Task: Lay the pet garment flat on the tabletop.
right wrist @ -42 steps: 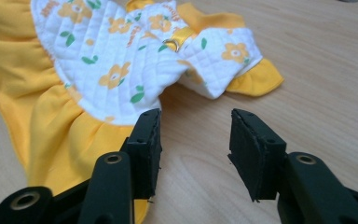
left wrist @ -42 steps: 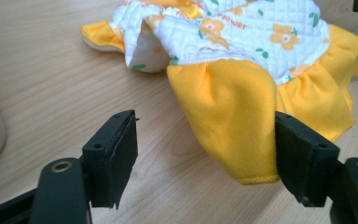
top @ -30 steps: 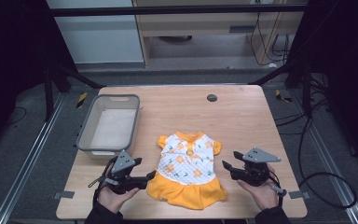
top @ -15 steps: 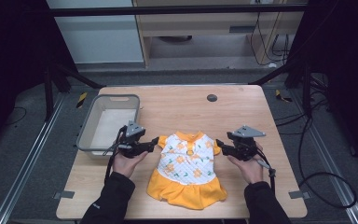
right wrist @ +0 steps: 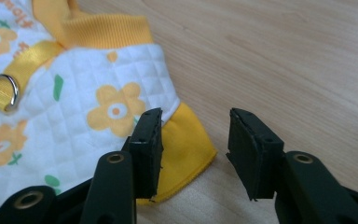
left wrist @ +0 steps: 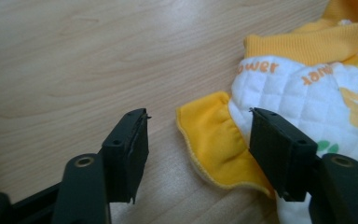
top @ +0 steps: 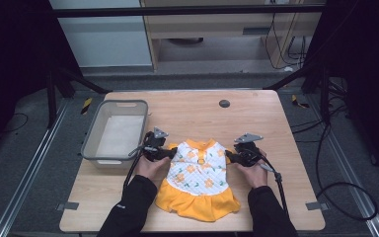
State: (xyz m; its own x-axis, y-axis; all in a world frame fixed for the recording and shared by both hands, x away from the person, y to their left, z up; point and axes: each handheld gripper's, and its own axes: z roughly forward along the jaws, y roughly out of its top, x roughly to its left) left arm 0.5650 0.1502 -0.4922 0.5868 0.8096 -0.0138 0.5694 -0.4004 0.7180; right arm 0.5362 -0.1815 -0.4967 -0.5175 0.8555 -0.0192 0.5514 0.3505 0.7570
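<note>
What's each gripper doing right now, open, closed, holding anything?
Left gripper: open, jaws either side of the dress's orange sleeve, holding nothing.
Right gripper: open at the other sleeve, holding nothing.

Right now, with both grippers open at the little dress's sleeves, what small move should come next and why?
Probably close both grippers. The left gripper already straddles the yellow ruffled sleeve, and the right gripper sits at the other yellow sleeve, with one of its fingers over the fabric. The dress lies flat on the table, so pinching both sleeves likely gives an even hold.
</note>
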